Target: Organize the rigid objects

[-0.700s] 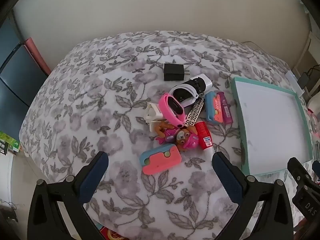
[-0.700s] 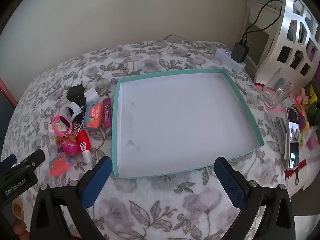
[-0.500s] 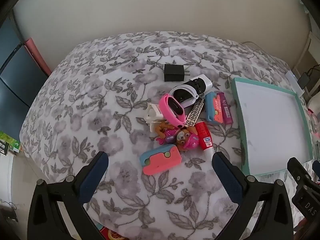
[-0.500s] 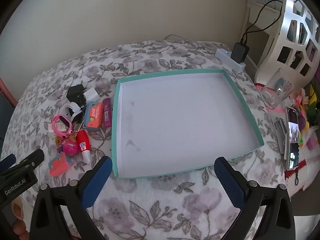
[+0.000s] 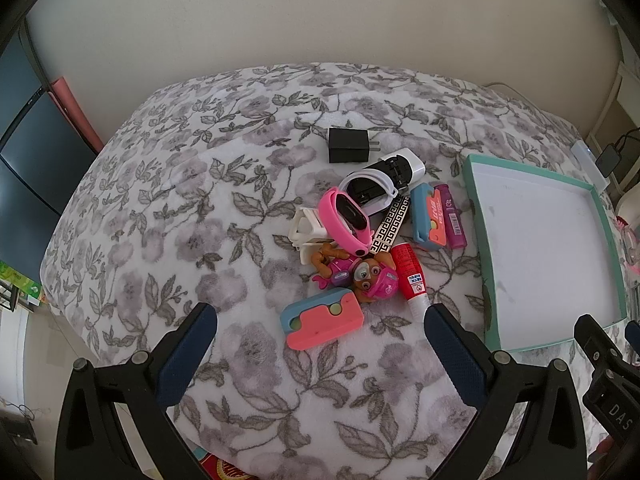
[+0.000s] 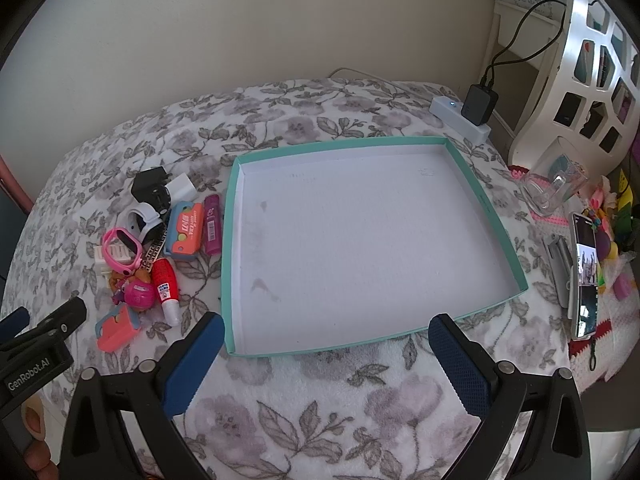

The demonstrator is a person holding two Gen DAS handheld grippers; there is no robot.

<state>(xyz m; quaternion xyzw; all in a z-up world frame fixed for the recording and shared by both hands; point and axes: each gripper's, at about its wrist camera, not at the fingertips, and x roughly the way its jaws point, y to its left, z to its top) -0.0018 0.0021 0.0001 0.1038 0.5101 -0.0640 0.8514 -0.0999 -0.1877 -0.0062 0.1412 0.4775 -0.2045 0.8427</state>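
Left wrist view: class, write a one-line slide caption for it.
Open left gripper hovers over a heap of small toys on a floral blanket, beside an empty teal-rimmed tray.

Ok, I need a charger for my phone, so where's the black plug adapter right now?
The black plug adapter lies on the floral blanket at the far end of the clutter pile, just beyond the white strap gadget, left of the teal tray in the left wrist view.
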